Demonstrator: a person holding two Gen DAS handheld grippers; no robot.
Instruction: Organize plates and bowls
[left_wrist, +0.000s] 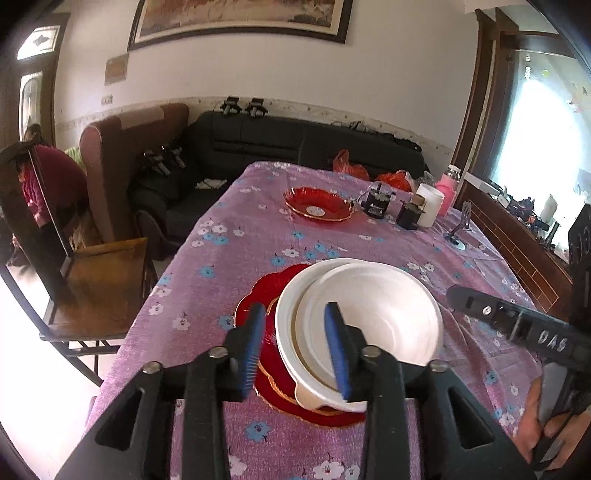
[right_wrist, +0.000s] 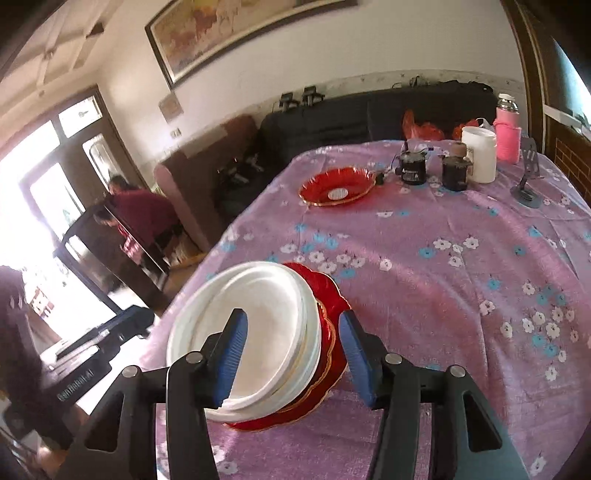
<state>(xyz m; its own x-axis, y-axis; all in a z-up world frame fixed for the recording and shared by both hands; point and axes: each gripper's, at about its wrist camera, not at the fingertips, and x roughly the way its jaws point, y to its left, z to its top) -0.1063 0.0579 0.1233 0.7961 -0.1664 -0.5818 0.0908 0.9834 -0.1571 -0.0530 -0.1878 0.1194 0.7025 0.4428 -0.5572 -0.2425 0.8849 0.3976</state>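
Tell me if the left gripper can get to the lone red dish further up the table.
Probably yes: the red dish sits alone on bare cloth, and the left gripper, jaws open, only has to pass over the stack of plates.

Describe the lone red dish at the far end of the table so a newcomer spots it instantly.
Start from the table with the purple floral cloth and look to its far end, toward the dark sofa. The red glass-like dish with a scalloped gold rim sits there alone, left of the two small black devices. Unlike the near red plate, nothing is stacked on it, and a pale round patch marks its centre.
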